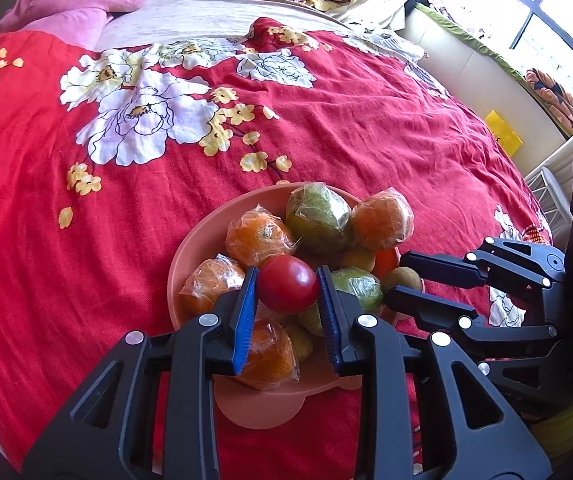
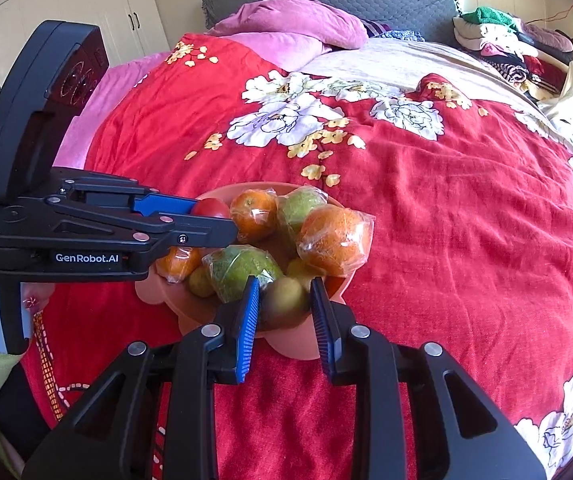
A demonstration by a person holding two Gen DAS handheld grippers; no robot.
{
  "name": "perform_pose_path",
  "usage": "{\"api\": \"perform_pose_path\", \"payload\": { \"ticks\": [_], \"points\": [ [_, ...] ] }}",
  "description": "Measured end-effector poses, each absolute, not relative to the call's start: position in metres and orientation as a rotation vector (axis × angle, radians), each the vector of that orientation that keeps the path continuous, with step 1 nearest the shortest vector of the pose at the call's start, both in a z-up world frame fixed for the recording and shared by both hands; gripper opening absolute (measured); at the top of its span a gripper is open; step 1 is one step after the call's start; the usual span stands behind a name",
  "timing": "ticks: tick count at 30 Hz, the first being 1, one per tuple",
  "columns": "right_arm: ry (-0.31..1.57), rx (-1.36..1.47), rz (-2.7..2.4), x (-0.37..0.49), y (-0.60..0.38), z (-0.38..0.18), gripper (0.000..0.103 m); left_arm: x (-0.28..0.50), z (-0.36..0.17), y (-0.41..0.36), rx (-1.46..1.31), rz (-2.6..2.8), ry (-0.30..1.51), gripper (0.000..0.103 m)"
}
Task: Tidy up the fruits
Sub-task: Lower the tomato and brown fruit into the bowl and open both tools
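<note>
A salmon-pink bowl point(image 1: 190, 256) on the red floral bedspread holds several plastic-wrapped oranges point(image 1: 260, 236), green fruits point(image 1: 318, 218) and small brown-green ones. My left gripper point(image 1: 288, 288) is shut on a red tomato point(image 1: 288, 290) just above the fruit pile; it also shows in the right wrist view point(image 2: 210, 208). My right gripper point(image 2: 285, 300) is shut on a brown kiwi point(image 2: 284, 302) at the bowl's near rim point(image 2: 338, 286); the kiwi shows in the left wrist view point(image 1: 402, 280) between the right fingertips point(image 1: 410, 258).
The red floral bedspread point(image 1: 346, 128) stretches around the bowl. Pink pillows point(image 2: 298, 20) lie at the headboard. Piled clothes point(image 2: 498, 40) sit at the far right. A window and a yellow item point(image 1: 502, 132) lie beyond the bed's right edge.
</note>
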State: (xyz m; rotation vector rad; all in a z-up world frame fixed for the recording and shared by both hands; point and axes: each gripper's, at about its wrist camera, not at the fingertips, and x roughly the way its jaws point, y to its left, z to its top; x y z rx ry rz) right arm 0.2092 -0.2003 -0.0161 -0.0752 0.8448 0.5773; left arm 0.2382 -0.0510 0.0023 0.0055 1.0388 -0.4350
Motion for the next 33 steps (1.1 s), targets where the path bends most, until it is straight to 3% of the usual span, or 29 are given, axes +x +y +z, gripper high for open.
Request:
{"api": "perform_pose_path", "payload": {
  "ticks": [4,12,21,25,33],
  "points": [
    [0.842,-0.074,0.568,0.207,-0.202,-0.014,0.037,0.238,0.002,-0.051,0.010,-0.440,1.038,0.022],
    [0.834,-0.062,0.572,0.198,-0.205,-0.007,0.045,0.240,0.001,-0.051,0.011,-0.439,1.042,0.022],
    [0.829,-0.063,0.569,0.193,-0.206,-0.004,0.050,0.240,0.000,-0.052,0.006,-0.436,1.042,0.022],
    [0.825,-0.065,0.563,0.191,-0.206,-0.003,0.051,0.240,0.001,-0.051,-0.005,-0.436,1.041,0.031],
    [0.817,-0.068,0.552,0.187,-0.209,0.001,0.057,0.237,0.004,-0.054,-0.001,-0.434,1.031,0.031]
  ]
}}
